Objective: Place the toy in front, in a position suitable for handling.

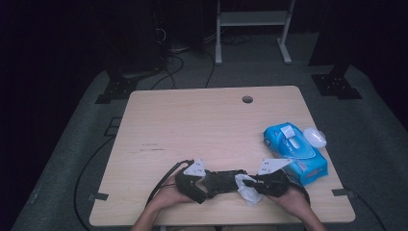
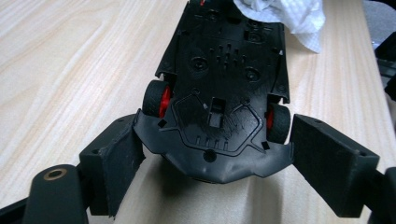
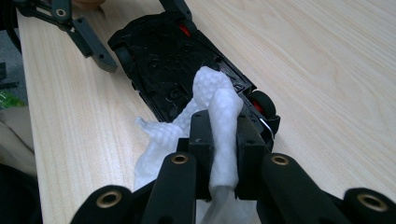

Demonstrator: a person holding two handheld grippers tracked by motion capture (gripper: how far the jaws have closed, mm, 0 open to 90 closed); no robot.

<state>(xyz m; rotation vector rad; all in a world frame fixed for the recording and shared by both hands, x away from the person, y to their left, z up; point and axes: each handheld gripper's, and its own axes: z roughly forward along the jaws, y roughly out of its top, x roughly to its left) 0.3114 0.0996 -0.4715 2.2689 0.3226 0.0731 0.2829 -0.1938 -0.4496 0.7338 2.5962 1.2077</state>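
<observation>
The upturned car (image 2: 219, 88) is bracketed, unpinched, by the open left gripper (image 2: 215, 154), its long axis running away. Its far end is met by the wipe (image 3: 219, 121) clamped in the right gripper (image 3: 224, 135).

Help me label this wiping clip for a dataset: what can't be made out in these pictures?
- Upper body of the black toy car: it lies underside up in both gripper views.
- Print on the blue wet-wipe pack: too small in the high view.
- Pad faces of the right gripper: covered by the white wipe.
- Far end of the car: under the wipe in the left gripper view.
</observation>
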